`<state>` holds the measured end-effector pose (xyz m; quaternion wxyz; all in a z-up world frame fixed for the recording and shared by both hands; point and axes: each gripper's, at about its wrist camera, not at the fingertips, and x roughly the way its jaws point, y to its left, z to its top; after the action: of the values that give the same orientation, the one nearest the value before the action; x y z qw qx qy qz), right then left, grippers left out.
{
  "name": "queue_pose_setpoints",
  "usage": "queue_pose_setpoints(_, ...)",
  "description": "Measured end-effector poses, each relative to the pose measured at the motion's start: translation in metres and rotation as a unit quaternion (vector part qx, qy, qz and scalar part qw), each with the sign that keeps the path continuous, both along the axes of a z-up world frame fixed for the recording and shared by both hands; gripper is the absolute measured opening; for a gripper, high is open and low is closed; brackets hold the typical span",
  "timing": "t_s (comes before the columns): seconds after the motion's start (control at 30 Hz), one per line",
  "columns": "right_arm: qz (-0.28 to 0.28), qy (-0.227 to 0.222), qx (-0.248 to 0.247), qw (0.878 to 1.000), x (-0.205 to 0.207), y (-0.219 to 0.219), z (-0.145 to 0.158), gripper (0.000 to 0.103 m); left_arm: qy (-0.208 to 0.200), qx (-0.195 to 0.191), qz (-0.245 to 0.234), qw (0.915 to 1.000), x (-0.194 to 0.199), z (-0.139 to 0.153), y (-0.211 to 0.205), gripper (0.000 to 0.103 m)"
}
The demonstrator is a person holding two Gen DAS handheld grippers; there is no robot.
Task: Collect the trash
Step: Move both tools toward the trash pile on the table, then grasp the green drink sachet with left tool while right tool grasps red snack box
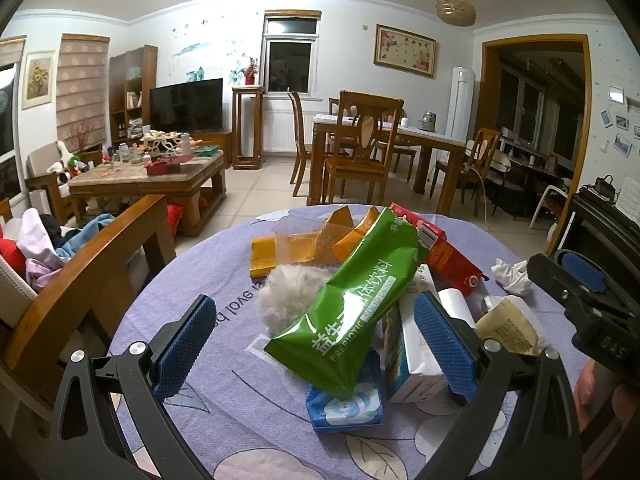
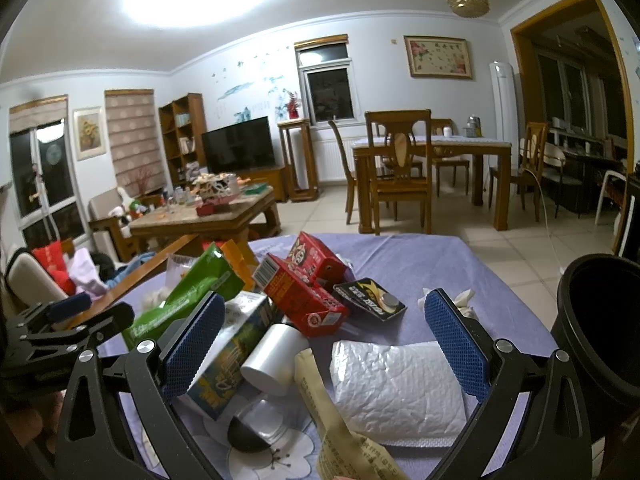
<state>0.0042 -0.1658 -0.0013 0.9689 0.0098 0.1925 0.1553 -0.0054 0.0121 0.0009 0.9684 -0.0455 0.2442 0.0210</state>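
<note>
Two pairs of jaws are mine here, and both stand wide apart with nothing between the pads. My left gripper [image 1: 314,342] hovers low over the near edge of the tabletop [image 1: 208,432], bracketing the green pouch [image 1: 352,304], which lies tilted across a blue tissue pack [image 1: 346,410] and leans against a white carton [image 1: 416,356]. My right gripper [image 2: 324,354] sits over a white padded mailer [image 2: 396,392], with a tan paper sachet [image 2: 344,432] at 7 o'clock of it and a white cylinder [image 2: 272,358] at 9 o'clock.

The trash is all heaped on the tabletop: red cartons [image 2: 304,296], a battery card [image 2: 370,300], orange packets [image 1: 280,250], a fluffy ball [image 1: 286,296], crumpled tissue [image 1: 512,278]. The black bin [image 2: 600,320] waits at 3 o'clock of my right gripper, off the tabletop's edge.

I judge this the very start of a pick, nothing collected by me yet. Next I should lower the left pads either side of the pouch and close on it, then carry it rightward to the bin; the mailer suits the right side.
</note>
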Motion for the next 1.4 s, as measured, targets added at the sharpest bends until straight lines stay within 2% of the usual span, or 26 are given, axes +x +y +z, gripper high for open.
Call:
queue_pose_setpoints(0.17, 0.016, 0.006, 0.018, 1.000, 0.000, -0.010, 0.002, 0.099, 0.004, 0.000, 0.000, 1.0000, -0.001, -0.001, 0.003, 0.098)
queue_pose_setpoints(0.33, 0.037, 0.039, 0.045, 0.998, 0.015, -0.015, -0.003, 0.099, 0.014, -0.012, -0.032, 0.9993, 0.001, -0.001, 0.010, 0.098)
queue_pose_setpoints(0.37, 0.042, 0.034, 0.059, 0.997, 0.011, -0.014, 0.000, 0.099, 0.013, -0.013, -0.040, 0.9990, 0.002, -0.001, 0.010, 0.098)
queue_pose_setpoints(0.5, 0.063, 0.047, -0.030, 0.996, 0.024, 0.001, 0.012, 0.097, 0.017, 0.042, -0.067, 0.9968, 0.010, 0.005, 0.009, 0.098)
queue_pose_setpoints(0.53, 0.074, 0.073, -0.058, 0.993, 0.033, 0.004, 0.013, 0.096, 0.025, 0.052, -0.078, 0.9953, 0.015, 0.005, 0.010, 0.098)
queue_pose_setpoints(0.63, 0.117, 0.113, -0.129, 0.978, 0.060, 0.026, 0.018, 0.088, 0.051, 0.074, -0.114, 0.9894, 0.030, 0.001, 0.007, 0.098)
queue_pose_setpoints(0.7, 0.148, 0.138, -0.150, 0.968, 0.074, 0.036, 0.013, 0.085, 0.067, 0.087, -0.135, 0.9848, 0.040, -0.005, 0.006, 0.098)
queue_pose_setpoints(0.73, 0.161, 0.160, -0.172, 0.959, 0.085, 0.044, 0.008, 0.083, 0.074, 0.088, -0.140, 0.9834, 0.044, -0.008, 0.007, 0.098)
queue_pose_setpoints(0.8, 0.171, 0.171, -0.188, 0.952, 0.095, 0.053, -0.003, 0.072, 0.088, 0.076, -0.151, 0.9817, 0.054, -0.014, 0.014, 0.098)
queue_pose_setpoints(0.87, 0.166, 0.181, -0.211, 0.946, 0.110, 0.063, -0.013, 0.070, 0.093, 0.052, -0.158, 0.9816, 0.060, -0.017, 0.021, 0.097)
queue_pose_setpoints(0.97, 0.164, 0.204, -0.211, 0.942, 0.129, 0.070, -0.025, 0.062, 0.100, 0.034, -0.172, 0.9795, 0.067, -0.022, 0.029, 0.087)
queue_pose_setpoints(1.1, 0.167, 0.211, -0.196, 0.943, 0.134, 0.074, -0.036, 0.055, 0.104, 0.048, -0.176, 0.9778, 0.072, -0.025, 0.024, 0.063)
queue_pose_setpoints(1.13, 0.166, 0.209, -0.196, 0.944, 0.135, 0.076, -0.036, 0.055, 0.101, 0.046, -0.178, 0.9777, 0.073, -0.024, 0.025, 0.059)
queue_pose_setpoints(1.2, 0.165, 0.206, -0.185, 0.947, 0.131, 0.075, -0.037, 0.051, 0.101, 0.042, -0.179, 0.9778, 0.074, -0.023, 0.023, 0.045)
queue_pose_setpoints(1.3, 0.167, 0.204, -0.155, 0.952, 0.128, 0.070, -0.034, 0.043, 0.099, 0.016, -0.179, 0.9786, 0.074, -0.021, 0.027, 0.044)
queue_pose_setpoints(1.4, 0.173, 0.209, -0.109, 0.956, 0.125, 0.062, -0.029, 0.041, 0.095, -0.001, -0.181, 0.9790, 0.072, -0.019, 0.031, 0.041)
